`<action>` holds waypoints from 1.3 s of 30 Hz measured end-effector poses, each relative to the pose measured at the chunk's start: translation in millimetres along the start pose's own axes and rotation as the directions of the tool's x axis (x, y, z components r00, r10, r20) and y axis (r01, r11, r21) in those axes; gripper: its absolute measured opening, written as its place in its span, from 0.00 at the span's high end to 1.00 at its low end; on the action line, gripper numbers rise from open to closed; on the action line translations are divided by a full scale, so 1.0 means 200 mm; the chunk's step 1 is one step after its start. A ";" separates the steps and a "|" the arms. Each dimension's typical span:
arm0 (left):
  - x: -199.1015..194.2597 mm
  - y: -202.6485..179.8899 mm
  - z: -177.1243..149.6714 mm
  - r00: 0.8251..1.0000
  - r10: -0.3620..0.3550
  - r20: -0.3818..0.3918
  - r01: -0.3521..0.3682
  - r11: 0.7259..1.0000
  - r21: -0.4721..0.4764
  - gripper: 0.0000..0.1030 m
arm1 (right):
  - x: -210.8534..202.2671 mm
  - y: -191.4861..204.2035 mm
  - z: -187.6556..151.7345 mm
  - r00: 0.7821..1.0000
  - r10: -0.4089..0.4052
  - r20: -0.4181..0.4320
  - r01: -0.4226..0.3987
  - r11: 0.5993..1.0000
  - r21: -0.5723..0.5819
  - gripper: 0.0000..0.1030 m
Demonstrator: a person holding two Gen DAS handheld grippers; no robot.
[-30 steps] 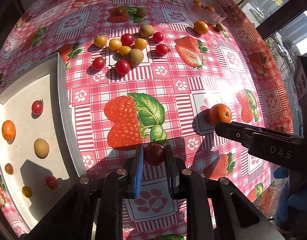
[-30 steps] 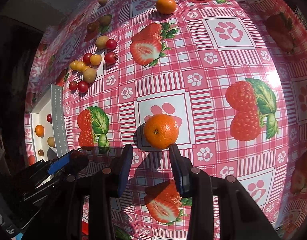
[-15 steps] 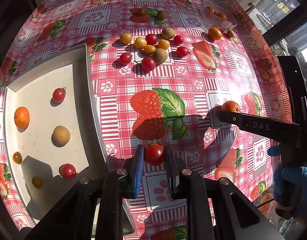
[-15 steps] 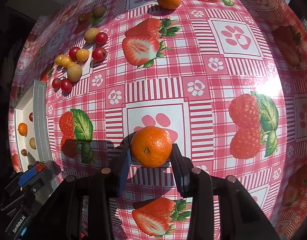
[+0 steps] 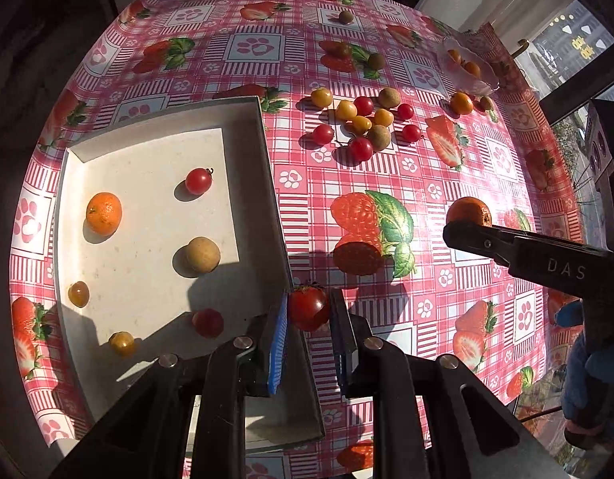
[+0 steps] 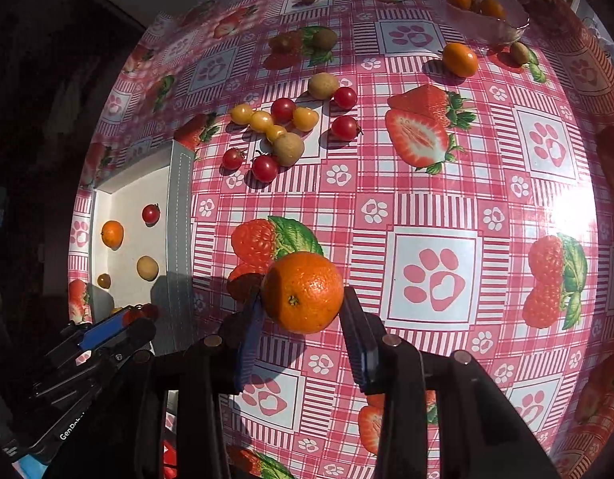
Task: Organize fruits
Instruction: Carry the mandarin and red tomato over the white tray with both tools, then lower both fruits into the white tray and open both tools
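Left gripper (image 5: 308, 313) clamps a red cherry tomato (image 5: 308, 311) at lower centre of its frame, just over the white tray's (image 5: 267, 183) right wall. Right gripper (image 6: 303, 311) holds a mandarin (image 6: 303, 292) (lifted off the checked tablecloth (image 6: 426, 183)), lower centre.

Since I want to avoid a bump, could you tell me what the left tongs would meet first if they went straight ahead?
Probably the printed tablecloth just right of the tray wall. The left tongs, shut on a red tomato, point over the tray's right edge. Depth is unclear, so the wall itself might be grazed.
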State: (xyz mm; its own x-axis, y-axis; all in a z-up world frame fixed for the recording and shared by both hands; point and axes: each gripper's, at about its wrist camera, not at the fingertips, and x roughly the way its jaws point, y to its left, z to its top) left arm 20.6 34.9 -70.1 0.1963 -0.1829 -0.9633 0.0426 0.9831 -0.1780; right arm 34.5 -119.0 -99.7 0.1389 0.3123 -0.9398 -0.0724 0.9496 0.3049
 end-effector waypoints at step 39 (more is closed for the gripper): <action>0.20 0.71 -0.01 0.992 0.115 -0.059 -0.122 0.982 -0.143 0.79 | 0.60 0.90 0.16 0.979 -0.024 -0.203 -0.028 0.967 -0.251 0.59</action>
State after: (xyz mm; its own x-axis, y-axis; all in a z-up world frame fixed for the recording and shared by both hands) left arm 32.4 167.2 -134.5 0.1418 -0.0683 -0.9875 -0.1217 0.9888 -0.0858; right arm 69.3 89.5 -153.7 -0.0623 0.2777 -0.9586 -0.3223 0.9034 0.2827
